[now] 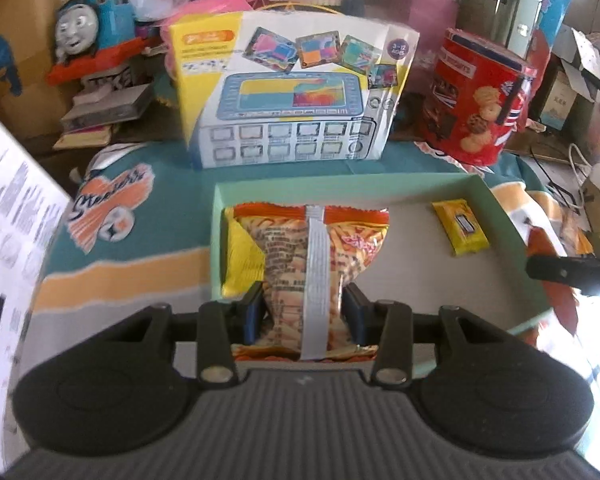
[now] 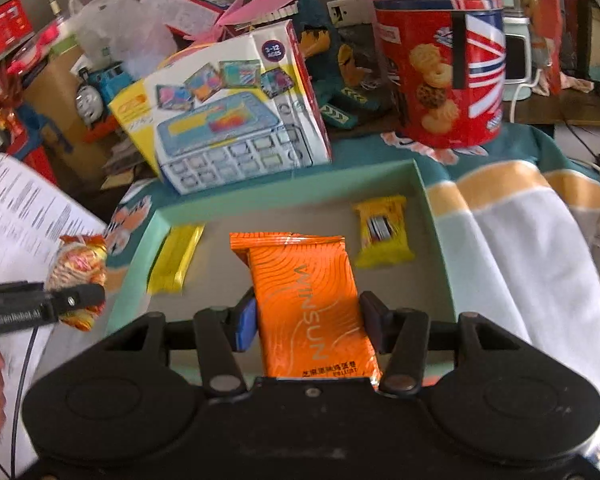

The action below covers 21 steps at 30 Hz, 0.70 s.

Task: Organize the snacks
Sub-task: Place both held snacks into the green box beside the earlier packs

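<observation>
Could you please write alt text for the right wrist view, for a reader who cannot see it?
The right hand-held gripper holds an orange snack packet above a shallow green box. Two yellow snack packets lie in the box; a red cookie tin stands behind it.

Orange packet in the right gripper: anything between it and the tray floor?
Nothing visible. The right gripper holds the orange packet above a bare stretch of the green tray. A yellow bar lies near the left wall and a small yellow packet toward the right wall, both off to the sides.
</observation>
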Available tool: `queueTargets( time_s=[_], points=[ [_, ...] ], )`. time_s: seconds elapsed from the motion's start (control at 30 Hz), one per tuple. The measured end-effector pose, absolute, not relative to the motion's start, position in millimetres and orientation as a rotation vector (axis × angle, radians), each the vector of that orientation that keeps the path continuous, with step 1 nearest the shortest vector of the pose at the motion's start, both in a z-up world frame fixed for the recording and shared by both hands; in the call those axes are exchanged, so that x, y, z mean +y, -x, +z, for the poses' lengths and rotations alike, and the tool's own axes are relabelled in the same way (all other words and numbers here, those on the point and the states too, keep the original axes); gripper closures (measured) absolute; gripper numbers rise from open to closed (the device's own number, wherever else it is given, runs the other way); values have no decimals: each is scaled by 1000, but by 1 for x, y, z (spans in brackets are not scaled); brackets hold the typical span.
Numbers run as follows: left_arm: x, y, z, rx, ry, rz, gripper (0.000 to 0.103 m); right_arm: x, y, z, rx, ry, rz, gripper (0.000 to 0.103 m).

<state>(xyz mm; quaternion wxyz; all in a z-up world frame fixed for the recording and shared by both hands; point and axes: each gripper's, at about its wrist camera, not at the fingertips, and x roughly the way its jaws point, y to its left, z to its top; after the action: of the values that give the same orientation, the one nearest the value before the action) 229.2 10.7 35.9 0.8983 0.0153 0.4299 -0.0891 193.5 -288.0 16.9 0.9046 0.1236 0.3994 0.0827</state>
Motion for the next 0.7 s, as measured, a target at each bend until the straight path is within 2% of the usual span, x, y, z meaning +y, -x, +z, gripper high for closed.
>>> queueTargets(
  time_s=[0.3,0.6,0.63,0.67,0.7],
  points=[
    [-11,-322,-23,981,-26,-165,62,-272,-306,-33,893,-311,90,51],
    [-23,-357,-56,1026,-47,-169,61,-271,-347,-70,930,-289,49,49],
    [-25,-358,-56,1019,-59,-165,56,-270,-348,-72,928,-285,54,45],
    [-28,-358,-57,1011,-77,-158,34,-270,-349,-73,923,-285,60,42],
    [-30,-357,-56,1001,-86,-154,21,-270,-348,-73,920,-292,69,31]
  ],
)
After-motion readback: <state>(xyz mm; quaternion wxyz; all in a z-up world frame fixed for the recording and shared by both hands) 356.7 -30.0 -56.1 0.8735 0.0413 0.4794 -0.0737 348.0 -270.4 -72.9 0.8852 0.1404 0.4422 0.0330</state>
